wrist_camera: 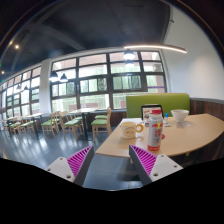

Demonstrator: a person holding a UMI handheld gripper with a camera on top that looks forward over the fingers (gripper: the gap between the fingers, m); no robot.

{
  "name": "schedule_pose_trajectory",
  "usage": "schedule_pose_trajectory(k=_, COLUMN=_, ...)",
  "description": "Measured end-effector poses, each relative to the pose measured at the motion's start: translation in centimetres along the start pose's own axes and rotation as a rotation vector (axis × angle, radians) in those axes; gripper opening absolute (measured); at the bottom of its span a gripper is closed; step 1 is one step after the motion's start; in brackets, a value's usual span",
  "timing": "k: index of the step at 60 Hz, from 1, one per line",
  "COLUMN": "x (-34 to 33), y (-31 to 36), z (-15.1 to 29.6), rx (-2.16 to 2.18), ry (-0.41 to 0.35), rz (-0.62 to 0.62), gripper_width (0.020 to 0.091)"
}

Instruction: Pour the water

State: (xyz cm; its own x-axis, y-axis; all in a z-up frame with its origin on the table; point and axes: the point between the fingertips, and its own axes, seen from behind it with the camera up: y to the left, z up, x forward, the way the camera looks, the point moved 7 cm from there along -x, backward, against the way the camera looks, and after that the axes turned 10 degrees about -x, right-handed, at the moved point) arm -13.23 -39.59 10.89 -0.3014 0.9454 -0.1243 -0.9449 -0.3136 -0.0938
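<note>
Gripper spread wide, nothing between fingers, pink pads visible (inner faces). Bottle upright on wooden table, just beyond right finger. White cup beside bottle, white bowl farther back. Green sofa behind table.

Gripper fingers spread w/ nothing between; bottle ahead on table.
</note>
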Motion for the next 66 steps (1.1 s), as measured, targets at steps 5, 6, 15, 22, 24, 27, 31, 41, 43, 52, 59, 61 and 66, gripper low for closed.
schedule_pose_trajectory(k=5, x=0.1, y=-0.4, z=-0.1, rx=-0.014, ry=0.002, rz=-0.005, gripper_width=0.0799)
schedule_pose_trajectory(k=6, x=0.1, y=-0.5, z=-0.1, rx=-0.016, ry=0.005, rz=-0.004, gripper_width=0.0799)
schedule_pose_trajectory(k=15, x=1.2, y=-2.9, z=-0.5, rx=-0.028, ry=0.017, rz=-0.048, gripper_width=0.0798)
schedule_pose_trajectory(k=22, x=2.1, y=-7.2, z=-0.7, rx=-0.056, ry=0.022, rz=-0.135, gripper_width=0.0800)
schedule_pose_trajectory(k=24, x=3.0, y=-7.3, z=-0.8, rx=-0.060, ry=0.008, rz=-0.162, gripper_width=0.0802)
schedule_pose_trajectory(k=27, x=4.1, y=-9.2, z=-0.6, rx=-0.067, ry=-0.019, rz=-0.184, gripper_width=0.0804)
schedule_pose_trajectory(k=31, x=5.5, y=-11.3, z=-0.7, rx=-0.073, ry=-0.018, rz=-0.232, gripper_width=0.0801)
schedule_pose_trajectory(k=41, x=10.8, y=-16.8, z=-0.5, rx=-0.113, ry=-0.041, rz=-0.289, gripper_width=0.0796)
schedule_pose_trajectory(k=43, x=12.2, y=-17.4, z=-0.5, rx=-0.110, ry=-0.044, rz=-0.291, gripper_width=0.0797)
schedule_pose_trajectory(k=52, x=16.8, y=-18.0, z=0.3, rx=-0.061, ry=-0.084, rz=-0.281, gripper_width=0.0788)
schedule_pose_trajectory(k=59, x=19.1, y=-18.6, z=-0.6, rx=-0.060, ry=-0.069, rz=-0.323, gripper_width=0.0538)
schedule_pose_trajectory(k=61, x=19.4, y=-18.9, z=-0.3, rx=-0.051, ry=-0.108, rz=-0.346, gripper_width=0.0532)
schedule_pose_trajectory(k=66, x=19.3, y=-18.8, z=-0.2, rx=-0.036, ry=-0.129, rz=-0.375, gripper_width=0.0513)
